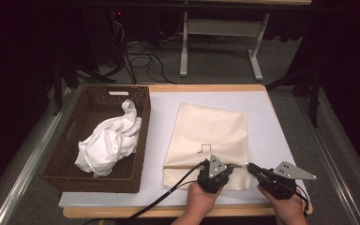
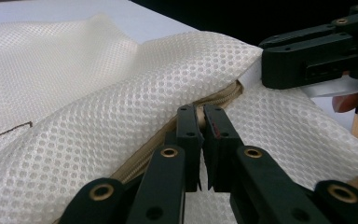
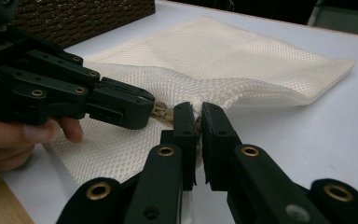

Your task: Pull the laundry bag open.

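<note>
bag: mesh bag [image 1: 208, 136] lies flat on the white table [image 1: 272, 140] beside the basket [image 1: 65, 154] | grip: left gripper [image 2: 200, 116] and right gripper [image 3: 198, 114] are both pinched shut on its zipper [image 2: 223, 95] edge | tip: hold one side steady, pull the other slowly along the zipper | hard to see: the zipper pull may sit between the jaws

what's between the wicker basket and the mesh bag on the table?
Nothing: in the high view a bare strip of the white table top separates the wicker basket from the mesh bag.
</note>
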Demonstrator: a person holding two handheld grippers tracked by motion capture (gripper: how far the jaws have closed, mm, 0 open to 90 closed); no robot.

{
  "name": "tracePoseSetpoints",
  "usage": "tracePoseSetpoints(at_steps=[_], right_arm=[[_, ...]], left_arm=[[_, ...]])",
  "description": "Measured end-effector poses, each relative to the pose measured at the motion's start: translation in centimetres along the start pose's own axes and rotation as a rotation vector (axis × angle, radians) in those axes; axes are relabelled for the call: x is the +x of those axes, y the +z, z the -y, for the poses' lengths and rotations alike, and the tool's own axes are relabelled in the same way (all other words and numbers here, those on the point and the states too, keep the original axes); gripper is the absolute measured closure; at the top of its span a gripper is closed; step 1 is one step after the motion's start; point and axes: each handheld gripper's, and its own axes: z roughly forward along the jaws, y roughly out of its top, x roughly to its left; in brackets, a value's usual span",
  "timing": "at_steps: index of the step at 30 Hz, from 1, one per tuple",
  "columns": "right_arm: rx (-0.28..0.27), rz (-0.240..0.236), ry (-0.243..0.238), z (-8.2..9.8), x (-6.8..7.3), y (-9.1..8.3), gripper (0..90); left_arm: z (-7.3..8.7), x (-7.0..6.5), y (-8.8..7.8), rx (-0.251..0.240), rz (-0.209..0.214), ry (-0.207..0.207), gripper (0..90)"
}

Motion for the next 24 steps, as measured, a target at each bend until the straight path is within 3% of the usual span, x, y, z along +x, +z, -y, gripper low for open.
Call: tracePoseSetpoints(at_steps=[9,14,24], right_arm=[[-0.003,-0.004,-0.016,-0.12,0.26,-0.05,86.5],[0.015,0.007,0.0,-0.09,0.18,0.09,86.6],[0.023,0.012,0.023,-0.03,0.15,0.25,87.1]], left_arm=[[-0.05,-0.05,0.17,0.004,-0.016,0.015,86.7],[0.17,-0.02,-0.1,-0.003,-0.053,0.008,87.0],[0.37,-0.47,-0.32,-0.001,-0.084,0.004,87.3]])
